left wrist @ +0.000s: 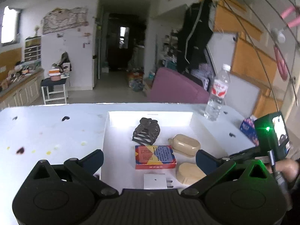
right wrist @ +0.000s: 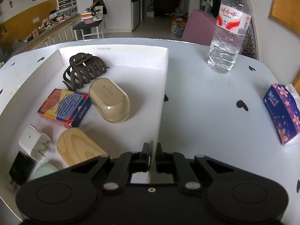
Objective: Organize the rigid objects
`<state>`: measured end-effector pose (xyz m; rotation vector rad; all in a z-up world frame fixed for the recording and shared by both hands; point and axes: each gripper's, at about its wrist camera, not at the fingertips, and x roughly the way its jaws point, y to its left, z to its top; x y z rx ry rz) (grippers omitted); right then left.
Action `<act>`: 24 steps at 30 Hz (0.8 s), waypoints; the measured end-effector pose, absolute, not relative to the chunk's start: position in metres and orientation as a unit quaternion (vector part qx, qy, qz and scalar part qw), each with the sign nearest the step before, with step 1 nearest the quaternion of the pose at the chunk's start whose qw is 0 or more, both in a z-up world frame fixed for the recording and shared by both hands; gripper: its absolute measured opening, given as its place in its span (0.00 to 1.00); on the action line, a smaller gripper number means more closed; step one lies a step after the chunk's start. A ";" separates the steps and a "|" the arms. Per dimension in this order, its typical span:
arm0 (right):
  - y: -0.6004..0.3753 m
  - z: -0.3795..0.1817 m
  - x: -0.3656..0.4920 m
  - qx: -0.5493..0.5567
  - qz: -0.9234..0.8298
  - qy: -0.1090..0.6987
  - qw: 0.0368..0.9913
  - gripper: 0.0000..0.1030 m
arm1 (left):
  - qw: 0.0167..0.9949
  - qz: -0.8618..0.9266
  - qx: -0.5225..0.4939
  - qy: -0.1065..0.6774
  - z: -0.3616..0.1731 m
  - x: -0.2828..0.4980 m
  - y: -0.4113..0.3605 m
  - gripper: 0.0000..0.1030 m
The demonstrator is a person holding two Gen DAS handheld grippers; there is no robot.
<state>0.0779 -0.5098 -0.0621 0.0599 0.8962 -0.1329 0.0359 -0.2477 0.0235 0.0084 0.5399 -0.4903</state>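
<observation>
A white open box (right wrist: 165,71) stands on the white table and holds a brown hair claw (right wrist: 84,69), a colourful card box (right wrist: 63,107), a beige case (right wrist: 110,101), a wooden oval piece (right wrist: 78,148), a white plug (right wrist: 34,142), a black adapter (right wrist: 20,168) and a pale green item (right wrist: 45,170). My right gripper (right wrist: 152,154) is shut on the box's right wall near its front corner. My left gripper (left wrist: 150,159) is open above the box's front, over the card box (left wrist: 155,156) and white plug (left wrist: 155,181). The hair claw (left wrist: 147,134) lies further back.
A water bottle (right wrist: 228,30) stands on the table to the right of the box. A purple tissue pack (right wrist: 283,112) lies near the table's right edge. The right gripper's body (left wrist: 271,136) shows at the right of the left wrist view. A pink chair stands beyond the table.
</observation>
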 end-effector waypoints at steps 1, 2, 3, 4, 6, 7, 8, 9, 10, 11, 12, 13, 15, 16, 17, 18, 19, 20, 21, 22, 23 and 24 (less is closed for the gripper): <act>-0.511 -0.062 0.078 0.035 -0.065 0.434 0.898 0.06 | 0.935 -0.236 -0.008 0.263 0.023 0.033 -0.244 1.00; -0.512 -0.061 0.078 0.043 -0.067 0.435 0.897 0.06 | 0.936 -0.233 -0.015 0.264 0.024 0.031 -0.241 1.00; -0.513 -0.061 0.078 0.047 -0.067 0.436 0.896 0.05 | 0.937 -0.230 -0.019 0.263 0.024 0.029 -0.240 1.00; -0.513 -0.058 0.078 0.051 -0.069 0.436 0.896 0.05 | 0.939 -0.225 -0.021 0.260 0.024 0.027 -0.238 1.00; -0.513 -0.050 0.074 0.054 -0.072 0.428 0.899 0.05 | 0.944 -0.211 -0.015 0.255 0.024 0.022 -0.236 1.00; -0.514 -0.045 0.071 0.056 -0.075 0.423 0.901 0.06 | 0.946 -0.202 -0.009 0.253 0.024 0.019 -0.236 1.00; -0.514 -0.039 0.068 0.062 -0.077 0.417 0.903 0.06 | 0.948 -0.197 -0.006 0.251 0.025 0.017 -0.236 1.00; -0.515 -0.033 0.063 0.068 -0.076 0.412 0.905 0.06 | 0.949 -0.195 -0.003 0.249 0.025 0.015 -0.236 1.00; -0.514 -0.027 0.058 0.073 -0.076 0.407 0.907 0.06 | 0.949 -0.194 -0.002 0.248 0.024 0.013 -0.236 1.00; -0.513 -0.022 0.052 0.073 -0.075 0.403 0.909 0.06 | 0.949 -0.195 -0.003 0.248 0.023 0.011 -0.235 1.00; -0.511 -0.018 0.046 0.071 -0.075 0.398 0.911 0.07 | 0.948 -0.196 -0.001 0.249 0.022 0.010 -0.235 1.00; -0.508 -0.013 0.039 0.068 -0.075 0.394 0.914 0.07 | 0.948 -0.197 0.002 0.250 0.021 0.007 -0.236 1.00; -0.501 -0.004 0.023 0.061 -0.074 0.382 0.919 0.07 | 0.949 -0.196 0.008 0.246 0.019 0.002 -0.237 1.00; -0.497 0.001 0.014 0.057 -0.073 0.374 0.923 0.07 | 0.950 -0.194 0.010 0.244 0.018 -0.001 -0.237 1.00; -0.494 0.005 0.005 0.054 -0.072 0.366 0.926 0.08 | 0.950 -0.194 0.011 0.243 0.016 -0.004 -0.236 1.00; -0.489 0.009 -0.005 0.053 -0.070 0.356 0.931 0.10 | 0.950 -0.197 0.012 0.242 0.015 -0.007 -0.236 1.00; -0.485 0.014 -0.016 0.054 -0.067 0.346 0.934 0.14 | 0.950 -0.199 0.012 0.242 0.014 -0.011 -0.236 1.00; -0.483 0.016 -0.025 0.057 -0.064 0.338 0.937 0.16 | 0.949 -0.202 0.013 0.242 0.012 -0.014 -0.235 1.00; -0.478 0.019 -0.036 0.060 -0.061 0.327 0.941 0.18 | 0.949 -0.203 0.013 0.242 0.012 -0.016 -0.235 1.00; -0.475 0.020 -0.045 0.061 -0.059 0.319 0.944 0.21 | 0.948 -0.204 0.015 0.243 0.011 -0.019 -0.235 1.00; -0.471 0.020 -0.054 0.060 -0.059 0.311 0.947 0.23 | 0.948 -0.205 0.018 0.242 0.010 -0.022 -0.234 1.00; -0.467 0.020 -0.061 0.059 -0.061 0.304 0.949 0.27 | 0.949 -0.204 0.020 0.241 0.008 -0.025 -0.233 1.00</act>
